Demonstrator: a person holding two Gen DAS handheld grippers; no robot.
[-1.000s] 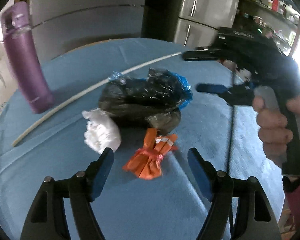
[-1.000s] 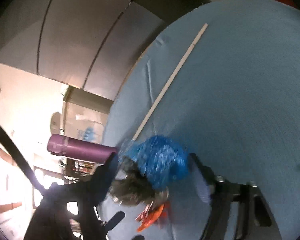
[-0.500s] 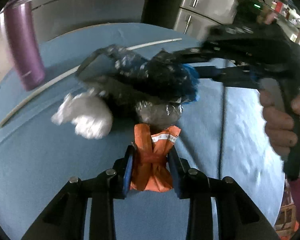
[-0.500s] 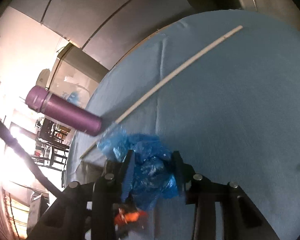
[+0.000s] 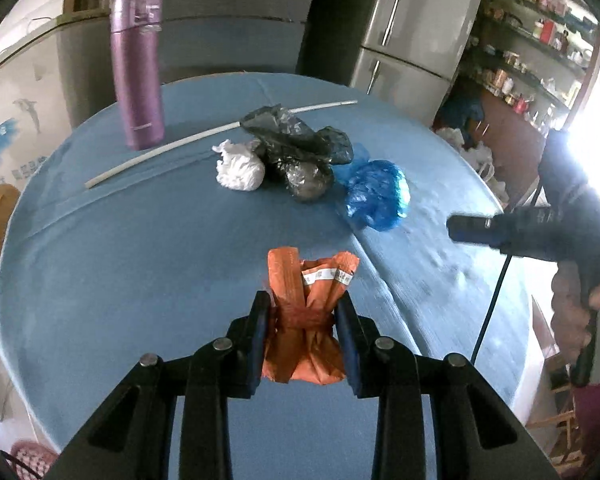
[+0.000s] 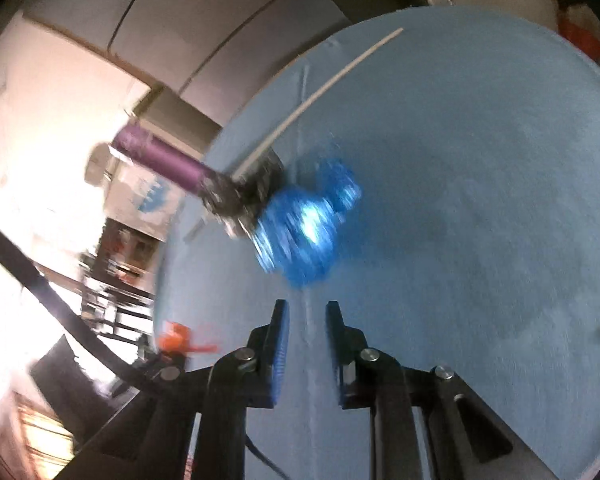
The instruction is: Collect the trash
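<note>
My left gripper is shut on an orange knotted trash bag and holds it above the round blue table. A blue crumpled bag, a black bag pile and a white wad lie on the table further back. My right gripper has its jaws nearly closed with nothing between them; it also shows at the right of the left wrist view. The blue bag lies ahead of it, apart from the fingertips. The right wrist view is blurred.
A purple flask stands at the table's back left. A thin white rod lies across the table behind the trash. A fridge and shelves stand beyond the table. A cable hangs from the right gripper.
My left gripper closed on the orange bag and lifted it back from the pile. My right gripper closed on the blue bag, then pulled away without it; the blue bag now lies to the right of the pile.
</note>
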